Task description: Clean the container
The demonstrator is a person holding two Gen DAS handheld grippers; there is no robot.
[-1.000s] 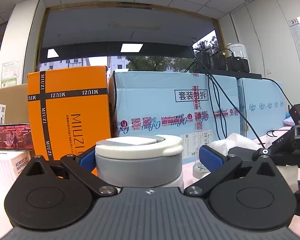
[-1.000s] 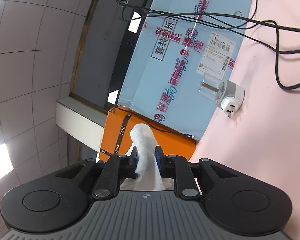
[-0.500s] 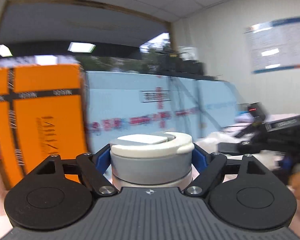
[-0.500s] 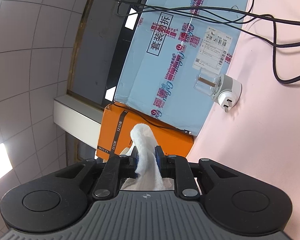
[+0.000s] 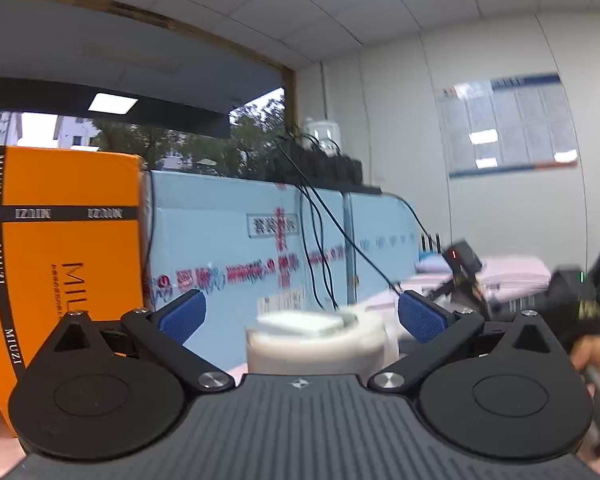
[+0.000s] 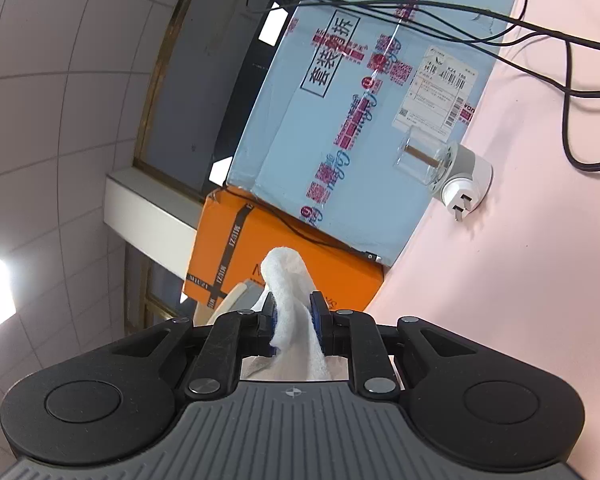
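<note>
Our left gripper (image 5: 300, 316), clamped on the lidded container (image 5: 316, 344) half a second ago, now stands wide open, the blurred pot loose between its blue pads. Our right gripper (image 6: 293, 316) pinches the white cloth (image 6: 296, 320). We judge the container set down, wiping done or pending.

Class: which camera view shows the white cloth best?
The right wrist view: the cloth sits sharp and central, pinched between the right gripper's shut jaws. The left wrist view shows no clear cloth, only the blurred container between the left gripper's open jaws.
</note>
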